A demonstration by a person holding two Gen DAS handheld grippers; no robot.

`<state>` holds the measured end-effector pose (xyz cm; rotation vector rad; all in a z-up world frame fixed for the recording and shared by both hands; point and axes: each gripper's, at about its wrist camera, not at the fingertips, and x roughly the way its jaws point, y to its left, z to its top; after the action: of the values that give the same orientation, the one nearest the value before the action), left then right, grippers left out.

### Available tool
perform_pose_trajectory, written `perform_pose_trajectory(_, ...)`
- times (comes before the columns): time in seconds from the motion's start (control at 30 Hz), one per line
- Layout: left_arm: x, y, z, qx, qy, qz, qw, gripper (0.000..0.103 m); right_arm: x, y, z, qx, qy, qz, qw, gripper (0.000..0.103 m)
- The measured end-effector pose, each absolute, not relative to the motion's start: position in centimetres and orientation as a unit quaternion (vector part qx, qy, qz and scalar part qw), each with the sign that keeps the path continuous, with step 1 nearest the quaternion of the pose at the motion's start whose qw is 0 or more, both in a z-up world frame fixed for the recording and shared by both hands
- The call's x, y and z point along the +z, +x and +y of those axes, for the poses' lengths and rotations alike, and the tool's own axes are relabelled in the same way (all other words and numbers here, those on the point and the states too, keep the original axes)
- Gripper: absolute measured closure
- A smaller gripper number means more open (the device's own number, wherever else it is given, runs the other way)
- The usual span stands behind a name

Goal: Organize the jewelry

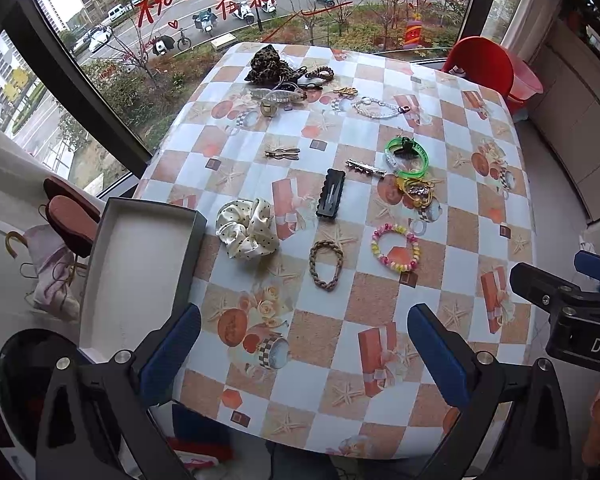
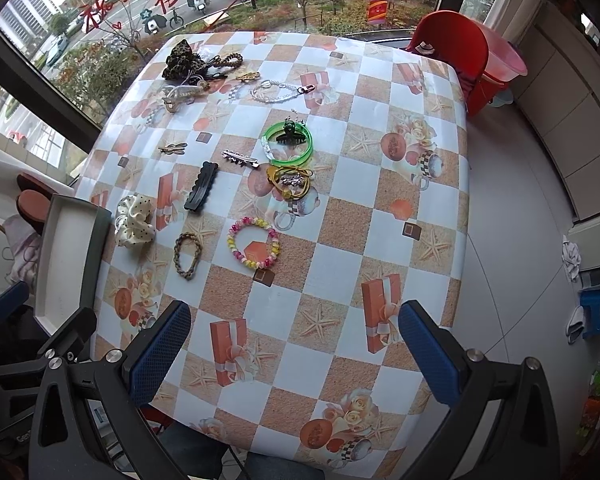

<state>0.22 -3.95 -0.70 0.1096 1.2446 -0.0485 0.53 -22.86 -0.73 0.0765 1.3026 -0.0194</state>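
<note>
Jewelry and hair pieces lie scattered on the checked tablecloth: a polka-dot scrunchie (image 1: 247,227) (image 2: 135,219), a braided brown band (image 1: 325,265) (image 2: 187,255), a colourful bead bracelet (image 1: 395,247) (image 2: 253,243), a black clip (image 1: 331,197) (image 2: 201,186), green bangles (image 1: 406,157) (image 2: 287,142) and yellow hair ties (image 1: 417,193) (image 2: 290,182). An open, empty grey box (image 1: 140,264) (image 2: 66,256) sits at the table's left edge. My left gripper (image 1: 304,352) and right gripper (image 2: 294,348) are both open and empty above the near table edge.
A leopard scrunchie (image 1: 269,65), clear claw clips (image 1: 282,95) and a silver chain (image 1: 380,107) lie at the far end by the window. A red chair (image 1: 480,64) (image 2: 456,56) stands at the far right. Cabinets line the right wall.
</note>
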Motion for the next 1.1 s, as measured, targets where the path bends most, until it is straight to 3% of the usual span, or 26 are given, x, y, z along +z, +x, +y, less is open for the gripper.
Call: perform_pose_trajectory(1.1, -0.81, 0.31, -3.56, -0.023, 0.050, 0.584, 0.810, 0.000, -0.87, 0.61, -22.71, -0.009, 0.035, 0.609, 0.792, 0.000)
